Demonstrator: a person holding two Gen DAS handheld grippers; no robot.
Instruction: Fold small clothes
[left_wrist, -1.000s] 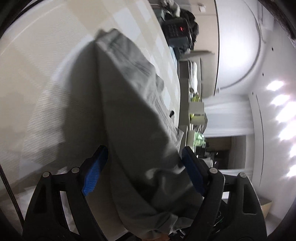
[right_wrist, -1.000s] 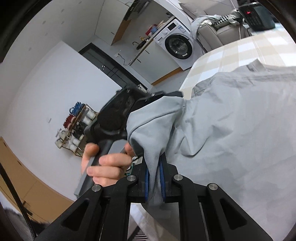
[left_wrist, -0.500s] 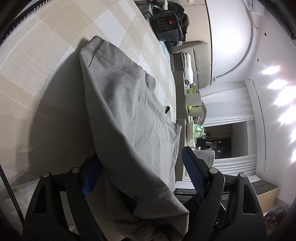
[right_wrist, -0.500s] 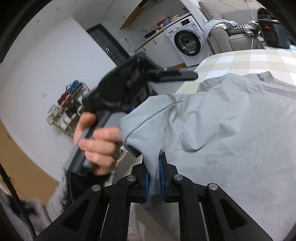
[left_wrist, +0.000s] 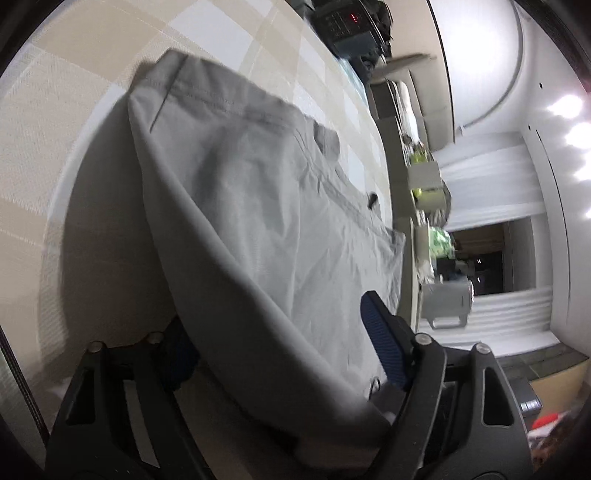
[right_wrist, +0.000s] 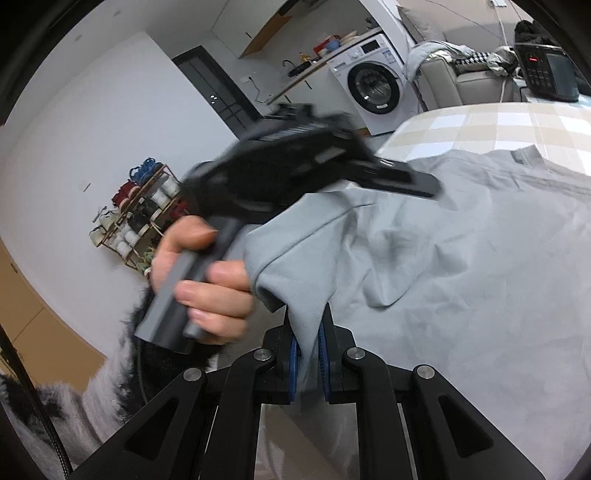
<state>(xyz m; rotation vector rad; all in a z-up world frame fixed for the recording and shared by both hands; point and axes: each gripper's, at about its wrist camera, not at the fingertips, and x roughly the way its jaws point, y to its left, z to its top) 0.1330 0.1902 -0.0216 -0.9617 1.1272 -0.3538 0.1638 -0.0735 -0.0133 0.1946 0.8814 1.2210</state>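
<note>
While the grey shirt (left_wrist: 258, 221) lies spread over the checked bench (left_wrist: 74, 110), one sleeve edge is lifted and pinched tight in the right claw (right_wrist: 307, 354). The left claw (left_wrist: 280, 343) stands wide apart with a fold of shirt draped between its fingers; it seems not to be clamping the cloth, though the near finger is partly hidden. The left hand (right_wrist: 207, 273) grips its handle.
</note>
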